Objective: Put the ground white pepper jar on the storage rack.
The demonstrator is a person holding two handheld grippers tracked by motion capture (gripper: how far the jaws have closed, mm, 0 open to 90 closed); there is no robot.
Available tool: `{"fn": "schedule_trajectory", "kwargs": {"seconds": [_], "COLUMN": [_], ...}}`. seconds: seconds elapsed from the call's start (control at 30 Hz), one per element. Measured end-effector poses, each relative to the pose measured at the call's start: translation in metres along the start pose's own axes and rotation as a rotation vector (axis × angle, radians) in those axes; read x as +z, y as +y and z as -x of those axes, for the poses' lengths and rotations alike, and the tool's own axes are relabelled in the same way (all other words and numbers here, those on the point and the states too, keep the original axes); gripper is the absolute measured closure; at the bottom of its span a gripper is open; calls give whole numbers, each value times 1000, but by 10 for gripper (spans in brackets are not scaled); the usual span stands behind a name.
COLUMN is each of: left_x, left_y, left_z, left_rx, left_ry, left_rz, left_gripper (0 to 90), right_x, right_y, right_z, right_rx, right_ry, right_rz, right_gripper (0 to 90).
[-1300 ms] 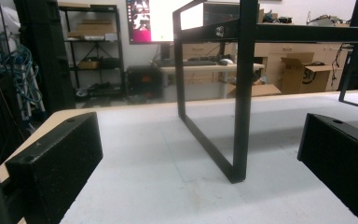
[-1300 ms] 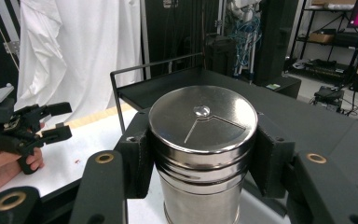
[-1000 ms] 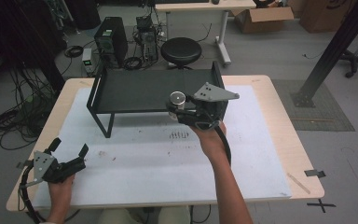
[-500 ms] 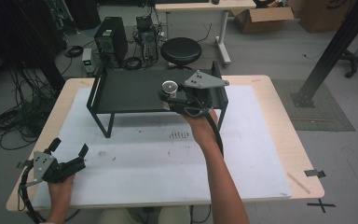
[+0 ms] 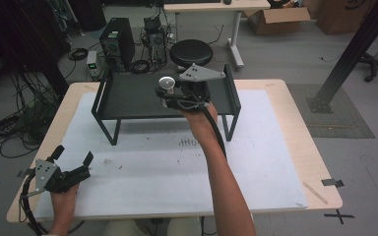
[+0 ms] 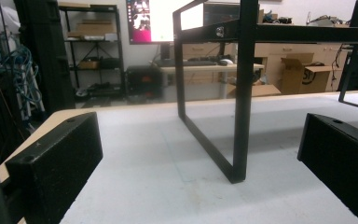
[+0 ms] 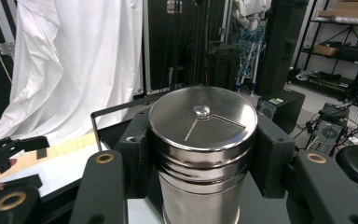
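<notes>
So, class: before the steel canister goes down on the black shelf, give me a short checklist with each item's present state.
1. Right claw shut on the steel canister, a jaw on each side: ok.
2. Canister upright, lid on top: ok.
3. Canister over the black shelf: ok.
4. Shelf top bare where it would land: ok.
5. Left claw open, apart from the shelf near the table's front corner: ok.
6. Gap between canister base and shelf: cannot tell.

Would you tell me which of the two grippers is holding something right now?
The right gripper, over the black shelf, is shut on a metal canister; the left gripper rests open, near the table's front-left corner.
</notes>
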State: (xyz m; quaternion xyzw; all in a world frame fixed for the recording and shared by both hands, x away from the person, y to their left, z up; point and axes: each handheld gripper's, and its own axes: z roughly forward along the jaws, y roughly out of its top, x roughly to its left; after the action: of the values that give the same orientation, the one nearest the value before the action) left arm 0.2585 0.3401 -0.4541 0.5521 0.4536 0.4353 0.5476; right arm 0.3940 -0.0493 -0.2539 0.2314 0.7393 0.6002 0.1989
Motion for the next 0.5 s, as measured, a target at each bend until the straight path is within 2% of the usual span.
{"fn": "schedule_trajectory", "kwargs": {"seconds": [0.5], "left_x": [0], "left_y": [0], "left_z": [0], "left_rx": [2], "left_ry": [0], "left_rz": [-1], "left_gripper": [2], "right_x": [41], "right_y": [5], "right_z": [8], "right_rx": [18], "right_ry": [-22], "right_rz": [-24], "right_gripper": [489]}}
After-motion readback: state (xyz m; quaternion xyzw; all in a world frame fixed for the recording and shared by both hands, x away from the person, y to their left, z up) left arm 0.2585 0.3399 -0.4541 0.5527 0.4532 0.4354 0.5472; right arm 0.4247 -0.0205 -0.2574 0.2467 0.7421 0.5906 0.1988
